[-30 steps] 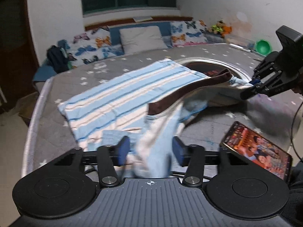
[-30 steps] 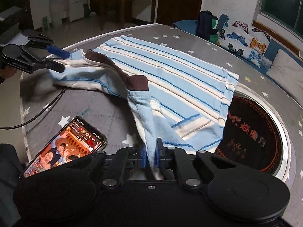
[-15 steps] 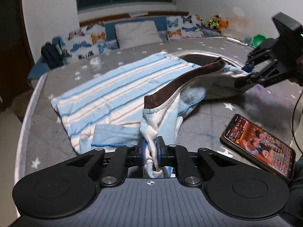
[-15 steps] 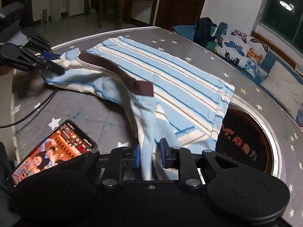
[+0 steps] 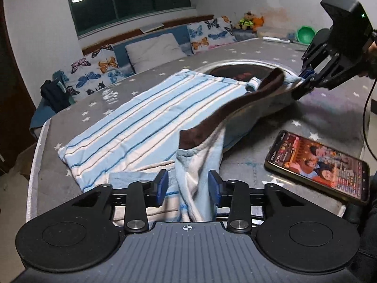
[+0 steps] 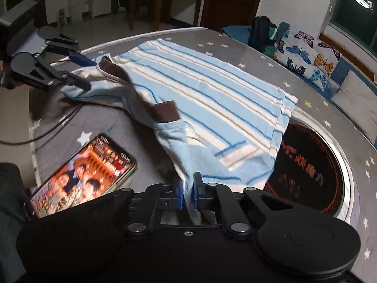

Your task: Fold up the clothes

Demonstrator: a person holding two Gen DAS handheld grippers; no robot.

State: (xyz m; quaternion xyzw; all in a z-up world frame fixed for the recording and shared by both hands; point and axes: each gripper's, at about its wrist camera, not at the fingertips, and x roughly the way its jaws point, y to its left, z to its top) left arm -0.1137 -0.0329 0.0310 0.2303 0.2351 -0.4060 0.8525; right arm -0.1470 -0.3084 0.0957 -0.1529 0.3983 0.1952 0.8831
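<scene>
**Closing left before lifting the collar edge**

Shirt spread striped-side up on the table, collar end raised toward 6 o'clock. Right gripper clamped on cloth. Left gripper parted, cloth loose between the pads. Best to pinch first, then carry both corners level toward 12, clear of the phone at 3.

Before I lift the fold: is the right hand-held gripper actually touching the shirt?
Touching. In the right wrist view the right hand-held gripper has its blue pads shut on the shirt, cloth pinched between them.
</scene>
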